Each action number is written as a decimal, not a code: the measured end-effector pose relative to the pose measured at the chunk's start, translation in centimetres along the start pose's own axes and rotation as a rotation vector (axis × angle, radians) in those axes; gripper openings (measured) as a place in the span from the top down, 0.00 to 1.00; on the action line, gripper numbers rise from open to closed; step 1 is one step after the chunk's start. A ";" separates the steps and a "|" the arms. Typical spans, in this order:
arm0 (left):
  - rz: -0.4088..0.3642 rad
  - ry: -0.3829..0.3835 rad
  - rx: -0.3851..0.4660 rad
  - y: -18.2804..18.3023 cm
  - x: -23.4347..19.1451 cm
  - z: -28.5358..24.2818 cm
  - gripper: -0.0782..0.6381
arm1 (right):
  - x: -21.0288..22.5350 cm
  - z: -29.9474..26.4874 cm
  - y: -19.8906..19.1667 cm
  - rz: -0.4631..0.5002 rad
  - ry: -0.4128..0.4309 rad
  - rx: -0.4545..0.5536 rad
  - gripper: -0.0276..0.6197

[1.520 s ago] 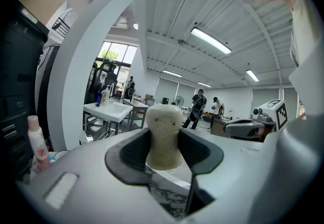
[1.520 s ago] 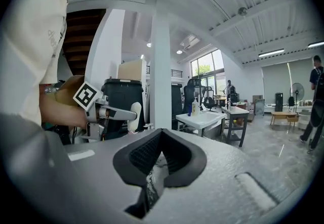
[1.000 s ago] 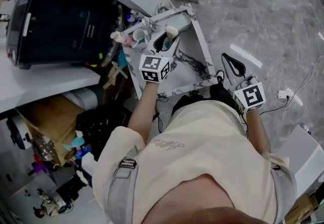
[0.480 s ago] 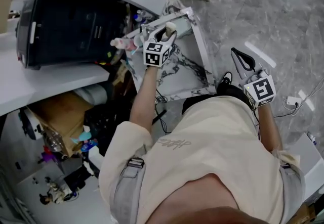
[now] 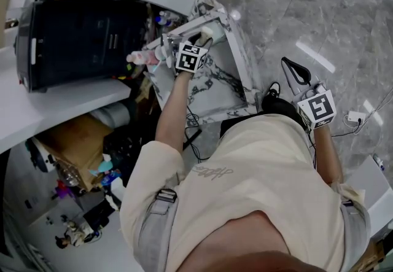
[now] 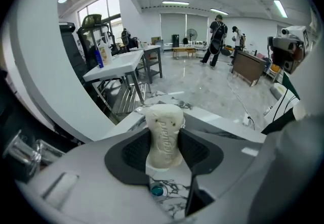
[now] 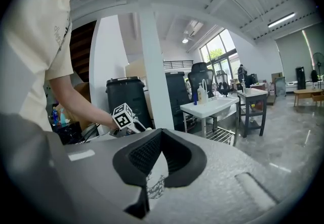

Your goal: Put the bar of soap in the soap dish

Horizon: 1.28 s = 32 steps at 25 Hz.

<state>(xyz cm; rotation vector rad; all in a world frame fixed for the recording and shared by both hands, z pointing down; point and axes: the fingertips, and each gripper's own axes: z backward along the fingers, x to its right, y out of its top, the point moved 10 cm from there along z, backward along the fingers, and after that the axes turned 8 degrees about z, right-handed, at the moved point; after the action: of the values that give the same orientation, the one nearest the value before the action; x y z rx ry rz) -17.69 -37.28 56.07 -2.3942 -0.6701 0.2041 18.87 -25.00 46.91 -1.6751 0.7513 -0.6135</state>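
A cream bar of soap [image 6: 163,127] stands on end between the dark pads of my left gripper [image 6: 165,146], which is shut on it. In the head view the left gripper [image 5: 201,39] holds the soap [image 5: 207,32] over the far end of a white marble table [image 5: 215,89]. I cannot pick out the soap dish with certainty. My right gripper [image 5: 295,72] hangs off the table's right side, over the floor, shut with nothing in it. In its own view the right gripper [image 7: 160,137] has its pads touching at the tips.
A pink bottle [image 5: 142,56] and other small bottles crowd the table's far left corner. A black bin [image 5: 73,34] stands on the white counter at left, with a cardboard box [image 5: 73,136] below. A small teal round thing [image 6: 157,191] lies on the marble under the left jaws.
My left gripper has carried the soap farther out toward the table's far end. The right gripper shifted right at first, then stayed almost still.
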 end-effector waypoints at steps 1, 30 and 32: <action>-0.014 -0.002 -0.016 0.0 0.0 -0.3 0.61 | 0.0 -0.1 0.0 -0.002 0.001 0.000 0.96; -0.221 0.008 -0.370 0.7 -0.7 -7.0 0.60 | 2.7 1.5 -1.7 -0.053 -0.013 -0.019 0.96; -0.218 0.039 -0.341 0.9 -0.6 -6.4 0.58 | 2.8 1.4 -1.7 -0.056 -0.005 -0.020 0.96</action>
<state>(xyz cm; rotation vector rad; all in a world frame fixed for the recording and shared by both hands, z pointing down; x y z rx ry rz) -15.87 -41.60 60.58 -2.6103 -1.0086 -0.0549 22.01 -25.96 48.31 -1.7198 0.7112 -0.6427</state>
